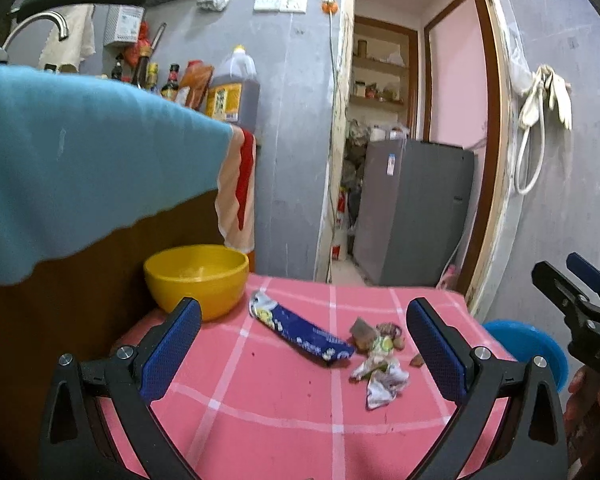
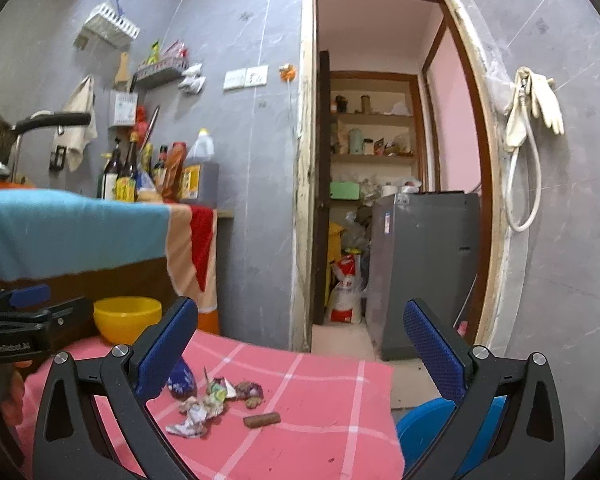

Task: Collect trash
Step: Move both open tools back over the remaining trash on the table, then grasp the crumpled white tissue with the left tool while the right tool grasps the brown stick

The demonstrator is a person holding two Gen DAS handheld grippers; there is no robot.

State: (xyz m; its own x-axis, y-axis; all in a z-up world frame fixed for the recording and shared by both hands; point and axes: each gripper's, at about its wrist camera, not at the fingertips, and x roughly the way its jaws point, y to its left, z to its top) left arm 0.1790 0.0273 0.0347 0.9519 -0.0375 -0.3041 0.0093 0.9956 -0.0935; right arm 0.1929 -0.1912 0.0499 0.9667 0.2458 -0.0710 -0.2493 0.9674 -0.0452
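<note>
A blue snack wrapper (image 1: 300,330) lies on the pink checked tablecloth (image 1: 260,408). Right of it is a heap of crumpled paper and food scraps (image 1: 380,364). In the right wrist view the same heap (image 2: 208,404) lies beside a brown stick-shaped scrap (image 2: 262,420), and the blue wrapper (image 2: 182,380) is partly hidden behind a finger. My left gripper (image 1: 304,354) is open and empty above the table, with the wrapper between its fingers. My right gripper (image 2: 300,358) is open and empty, held back from the heap; it also shows in the left wrist view (image 1: 576,304).
A yellow bowl (image 1: 196,276) stands at the table's back left, against a brown cabinet draped with a blue cloth (image 1: 80,168). A blue bin (image 2: 428,432) sits below the table's right edge. Behind is a doorway with a grey fridge (image 2: 424,272).
</note>
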